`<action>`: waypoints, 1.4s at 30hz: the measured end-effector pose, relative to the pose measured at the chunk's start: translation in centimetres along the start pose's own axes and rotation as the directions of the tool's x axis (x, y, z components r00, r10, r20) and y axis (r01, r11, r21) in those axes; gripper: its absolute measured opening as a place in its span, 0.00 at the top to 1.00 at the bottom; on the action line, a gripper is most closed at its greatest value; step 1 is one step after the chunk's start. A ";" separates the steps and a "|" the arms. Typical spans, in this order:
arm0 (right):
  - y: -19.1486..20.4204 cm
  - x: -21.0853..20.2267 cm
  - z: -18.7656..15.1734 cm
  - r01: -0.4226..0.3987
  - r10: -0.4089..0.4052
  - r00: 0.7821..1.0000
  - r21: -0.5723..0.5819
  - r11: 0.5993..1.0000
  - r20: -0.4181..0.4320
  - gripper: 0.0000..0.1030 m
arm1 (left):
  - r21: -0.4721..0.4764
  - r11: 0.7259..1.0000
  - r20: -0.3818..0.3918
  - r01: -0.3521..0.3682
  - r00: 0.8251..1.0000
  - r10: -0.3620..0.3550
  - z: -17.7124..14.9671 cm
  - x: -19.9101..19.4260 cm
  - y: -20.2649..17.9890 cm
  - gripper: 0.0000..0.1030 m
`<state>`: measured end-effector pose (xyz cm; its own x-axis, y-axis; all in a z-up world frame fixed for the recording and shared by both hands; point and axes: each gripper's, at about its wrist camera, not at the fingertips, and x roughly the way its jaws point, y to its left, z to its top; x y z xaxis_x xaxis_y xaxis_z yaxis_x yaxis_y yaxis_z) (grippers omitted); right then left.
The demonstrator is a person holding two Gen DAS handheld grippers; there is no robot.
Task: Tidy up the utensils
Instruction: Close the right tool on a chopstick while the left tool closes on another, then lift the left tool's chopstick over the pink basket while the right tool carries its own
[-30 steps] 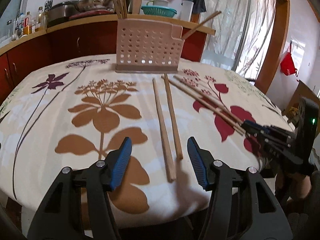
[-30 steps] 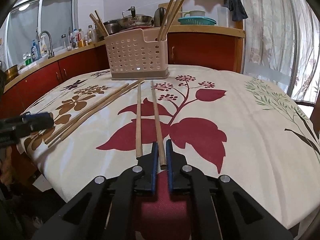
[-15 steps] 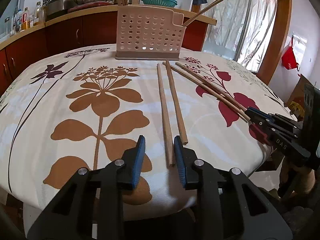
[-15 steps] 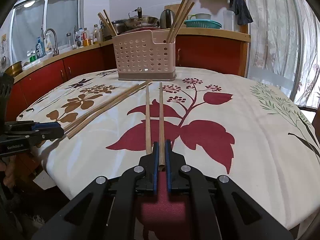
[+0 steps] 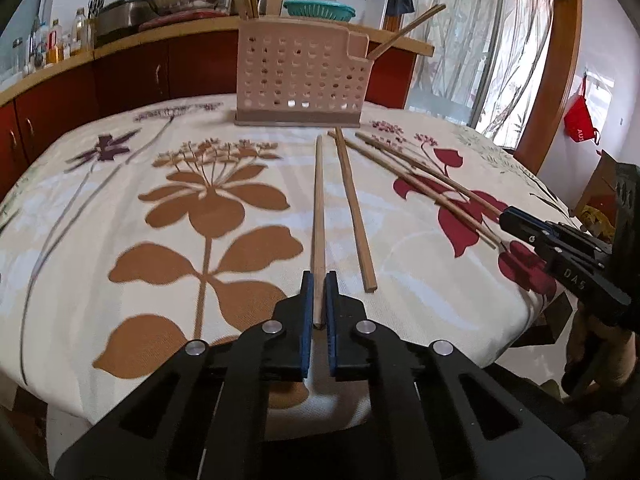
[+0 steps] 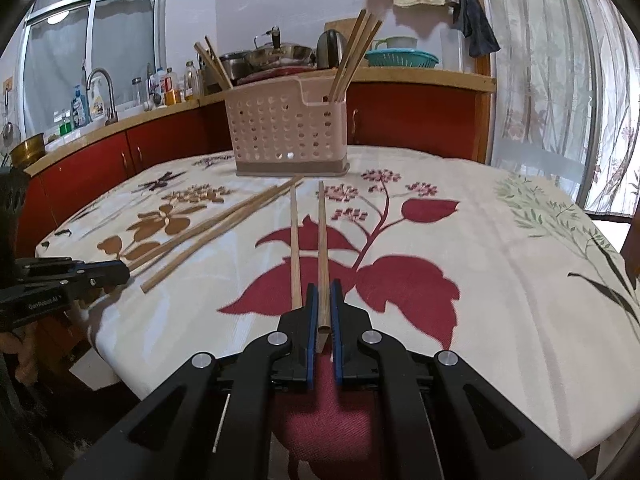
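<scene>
While flat, chopsticks (image 5: 318, 216) lengthwise toward holder (image 5: 298, 76)

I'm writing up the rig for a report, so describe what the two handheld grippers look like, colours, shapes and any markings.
Both are matte black plastic. The left gripper and the right gripper each have two angular fingers with cut-out windows, silver round pivot pins and ribbed blue pads. Seen from the other camera, the left one carries white lettering on its side, and the right one white letters too. No cables or sleeves show.

I saw open tabletop (image 5: 100, 216) left of loose chopsticks (image 5: 352, 208); perforated holder (image 5: 298, 76) blocked far edge, chopsticks between.
</scene>
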<state>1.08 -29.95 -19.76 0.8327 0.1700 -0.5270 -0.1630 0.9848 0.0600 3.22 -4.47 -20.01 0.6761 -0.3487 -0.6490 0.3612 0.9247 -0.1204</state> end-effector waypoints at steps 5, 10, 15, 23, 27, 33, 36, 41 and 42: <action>-0.3 -1.2 1.3 0.004 -0.005 0.999 0.028 1.000 0.040 0.93 | 0.041 0.999 0.072 -0.027 0.997 0.024 0.9 -1.5 -0.5 0.94; -0.5 -2.5 2.9 0.006 -0.010 0.996 0.048 0.999 0.084 0.93 | 0.049 0.998 0.151 -0.036 0.988 0.029 2.3 -3.2 -0.5 0.94; -0.3 -3.8 4.3 0.003 -0.009 0.992 0.050 0.999 0.125 0.93 | 0.051 0.997 0.214 -0.050 0.976 0.038 3.5 -4.8 -0.5 0.94; 0.2 -5.6 6.4 -0.011 0.002 0.985 0.050 0.999 0.173 0.93 | 0.051 0.996 0.287 -0.072 0.956 0.054 5.4 -7.3 -0.2 0.94; 0.2 -6.4 7.5 -0.018 0.007 0.980 0.055 0.998 0.197 0.93 | 0.048 0.995 0.321 -0.085 0.945 0.065 6.3 -8.6 0.1 0.94; 0.0 -7.4 9.3 -0.024 0.011 0.976 0.055 0.998 0.217 0.93 | 0.025 0.996 0.361 -0.086 0.930 0.071 8.1 -10.2 0.9 0.94; -0.2 -7.3 10.1 -0.033 0.019 0.977 0.063 0.997 0.211 0.93 | 0.013 0.997 0.364 -0.079 0.929 0.069 9.0 -10.4 1.4 0.94; -0.2 -6.5 11.4 -0.032 0.022 0.980 0.048 0.998 0.199 0.93 | 0.007 0.998 0.360 -0.066 0.931 0.059 10.2 -10.2 2.0 0.94; -0.1 -6.3 11.7 -0.033 0.024 0.981 0.045 0.998 0.195 0.93 | 0.007 0.998 0.361 -0.066 0.931 0.059 10.5 -10.1 2.1 0.94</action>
<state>2.06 -30.72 -6.59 0.9157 0.1972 -0.3501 -0.1667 0.9792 0.1156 3.85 -0.58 -5.82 0.8823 -0.3255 -0.3400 0.3206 0.9445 -0.0721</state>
